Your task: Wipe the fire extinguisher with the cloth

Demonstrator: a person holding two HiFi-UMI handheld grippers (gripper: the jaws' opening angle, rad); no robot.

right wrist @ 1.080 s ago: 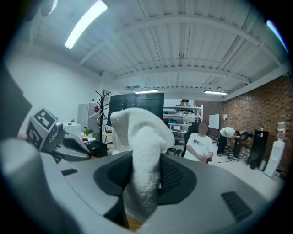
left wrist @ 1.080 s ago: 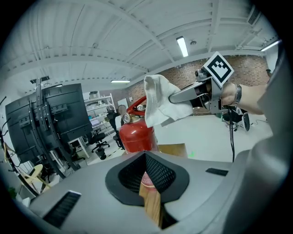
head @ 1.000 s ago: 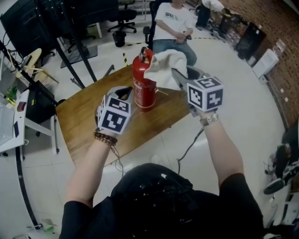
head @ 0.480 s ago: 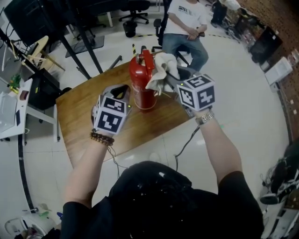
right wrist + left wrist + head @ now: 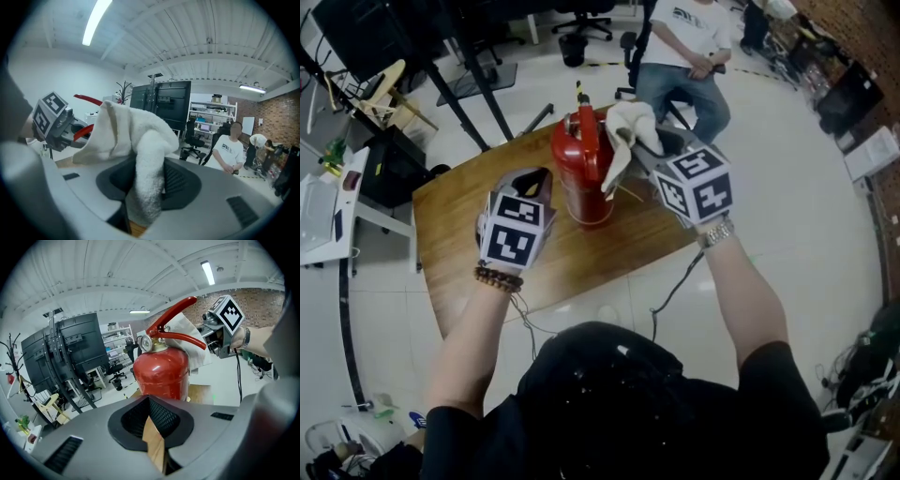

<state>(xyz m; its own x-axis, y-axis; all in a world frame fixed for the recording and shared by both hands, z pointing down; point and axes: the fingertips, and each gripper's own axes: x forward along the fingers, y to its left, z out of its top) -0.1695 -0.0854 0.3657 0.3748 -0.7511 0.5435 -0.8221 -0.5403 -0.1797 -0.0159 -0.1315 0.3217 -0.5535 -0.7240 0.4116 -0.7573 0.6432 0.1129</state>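
Nearest, the left gripper [image 5: 534,180] hangs just short of the fire extinguisher [image 5: 581,173], its jaws shut together on nothing; only a sliver of the wooden table [image 5: 459,234] shows through the slot below them. To the right, the right gripper [image 5: 645,152] has its jaws clamped on a fold of the white terry cloth [image 5: 628,127]. The rest of the cloth bunches up and drapes against the right side of the extinguisher's head, by the levers.

The extinguisher stands upright near the table's far edge, between the two grippers. It is a stout red cylinder with scuffed, paler patches in the paint, two red lever handles [image 5: 176,326] and a small round pressure gauge [image 5: 144,342] at the neck.

Beyond the table, a person in a white T-shirt [image 5: 694,37] sits at the far right, and a black office chair [image 5: 581,19] stands on the pale floor.
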